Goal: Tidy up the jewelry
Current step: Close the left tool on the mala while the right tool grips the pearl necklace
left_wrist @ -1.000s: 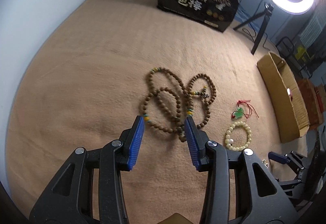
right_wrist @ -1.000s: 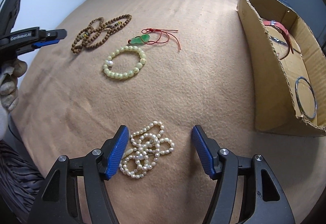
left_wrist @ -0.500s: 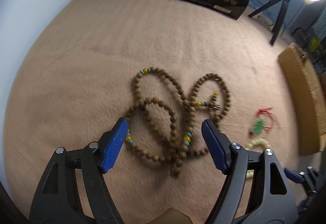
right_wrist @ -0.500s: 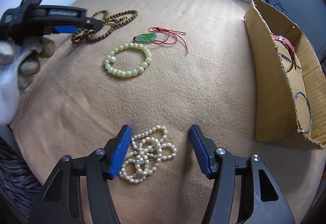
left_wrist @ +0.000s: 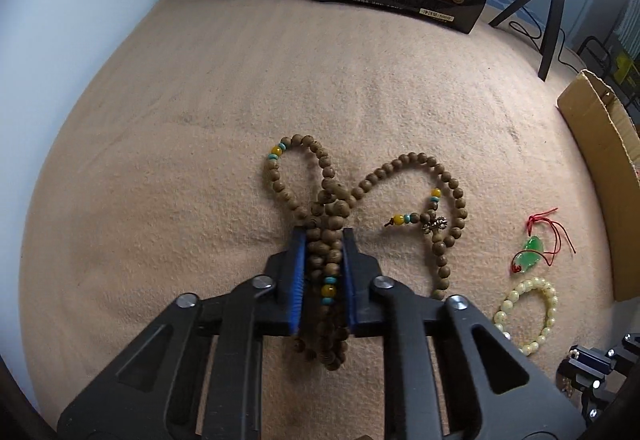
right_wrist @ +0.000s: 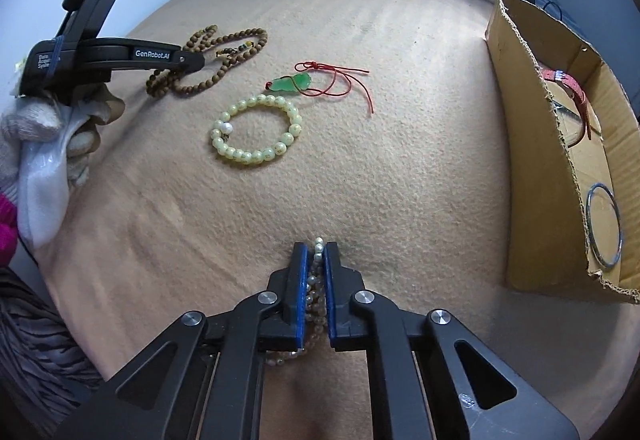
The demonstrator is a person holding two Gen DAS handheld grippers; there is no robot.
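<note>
— Tan fleece blanket [left_wrist: 200, 168] under everything, soft and napped, so beads sink in a little. What have you got on the left?

— Your left gripper [left_wrist: 323, 240] is clamped on the wooden beads [left_wrist: 328, 200], a long strand of round brown beads with a few yellow and teal ones. Several strands are bunched between the blue pads; two loops fan out ahead of the tips, and a tail hangs behind them.

— And further right?

— Near the blanket's middle lie a jade pendant [right_wrist: 291, 83] on red cord and a pale bracelet [right_wrist: 256, 130] of smooth cream beads, untouched. Your right gripper [right_wrist: 316, 254] is closed on the pearls [right_wrist: 318, 246], small glossy ones, near the front edge.

— Where do they go?

— Likely the box [right_wrist: 532, 160], corrugated cardboard, open-topped, along the right edge. It runs front to back, its near wall facing both grippers. A metal bangle [right_wrist: 604, 230] and a red strap [right_wrist: 572, 84] already lie inside. Your right hand is much the nearer; the left must cross over the pendant and bracelet. Lift high, I'd say: loose loops could drag on the nap or snag the box's torn rim.
</note>
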